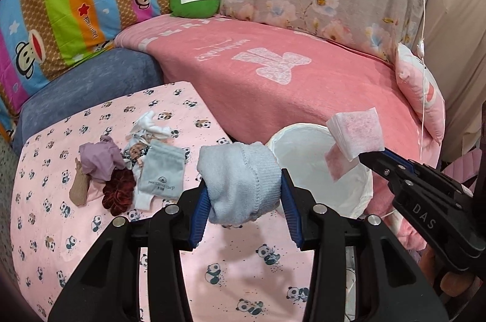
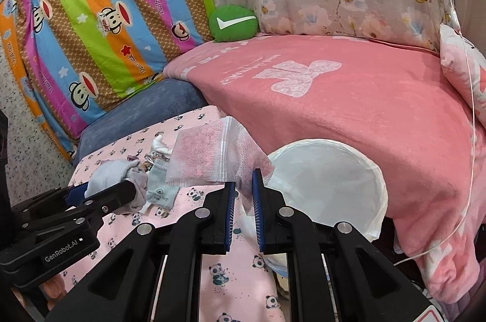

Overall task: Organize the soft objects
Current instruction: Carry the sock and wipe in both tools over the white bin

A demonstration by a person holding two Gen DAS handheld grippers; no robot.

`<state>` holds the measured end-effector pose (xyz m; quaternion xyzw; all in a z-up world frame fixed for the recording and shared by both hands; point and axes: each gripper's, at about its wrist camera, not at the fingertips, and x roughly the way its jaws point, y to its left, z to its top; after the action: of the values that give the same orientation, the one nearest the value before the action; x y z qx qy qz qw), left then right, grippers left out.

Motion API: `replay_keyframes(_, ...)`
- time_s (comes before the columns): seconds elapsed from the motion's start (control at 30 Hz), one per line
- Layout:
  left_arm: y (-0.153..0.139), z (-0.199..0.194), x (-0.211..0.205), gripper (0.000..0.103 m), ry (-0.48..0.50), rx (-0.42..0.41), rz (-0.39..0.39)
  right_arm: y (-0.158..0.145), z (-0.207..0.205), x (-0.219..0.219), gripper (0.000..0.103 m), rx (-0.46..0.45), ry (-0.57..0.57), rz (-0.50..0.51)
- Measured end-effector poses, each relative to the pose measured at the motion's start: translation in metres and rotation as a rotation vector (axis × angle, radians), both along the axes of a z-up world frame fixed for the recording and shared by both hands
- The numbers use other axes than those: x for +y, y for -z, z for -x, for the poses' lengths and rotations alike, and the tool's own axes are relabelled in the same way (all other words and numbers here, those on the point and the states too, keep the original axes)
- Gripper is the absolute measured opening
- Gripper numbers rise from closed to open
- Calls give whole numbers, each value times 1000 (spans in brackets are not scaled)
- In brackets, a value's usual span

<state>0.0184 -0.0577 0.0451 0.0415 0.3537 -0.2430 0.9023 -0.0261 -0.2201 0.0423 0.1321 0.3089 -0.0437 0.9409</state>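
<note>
My left gripper (image 1: 244, 188) is shut on a rolled pale blue sock (image 1: 240, 182), held above the panda-print cloth (image 1: 76, 231). From the right wrist view the same gripper (image 2: 91, 188) shows at the lower left, still on the sock (image 2: 106, 173). My right gripper (image 2: 244, 185) is shut on a clear bag of pink and white wipes (image 2: 206, 158), lifted left of the white round bin (image 2: 334, 179). In the left wrist view the right gripper (image 1: 364, 156) holds the bag (image 1: 355, 133) over the bin's (image 1: 303, 152) rim.
A heap of soft items lies on the panda cloth: a grey drawstring pouch (image 1: 162, 173), a lilac cloth (image 1: 98, 159), a dark red scrunchie (image 1: 120, 191), white socks (image 1: 152, 121). Behind are a pink blanket (image 1: 288, 85), a green cushion (image 1: 194, 0) and a pink pillow (image 1: 422, 91).
</note>
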Motion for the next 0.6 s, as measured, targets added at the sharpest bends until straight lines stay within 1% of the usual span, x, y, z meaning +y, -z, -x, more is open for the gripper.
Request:
replay_keyframes(0.13,-3,3,-12,41,20,-13,-11,2,4,-9,13,-2,12,8)
replay_keyframes(0.3,-3,4,-30,41,40,-14,-24,7,8,-23,13,2,30,-8)
replay_keyframes(0.6,9,-2,-58,42,74,14,-51,18,7,-44,13,18,64,-26)
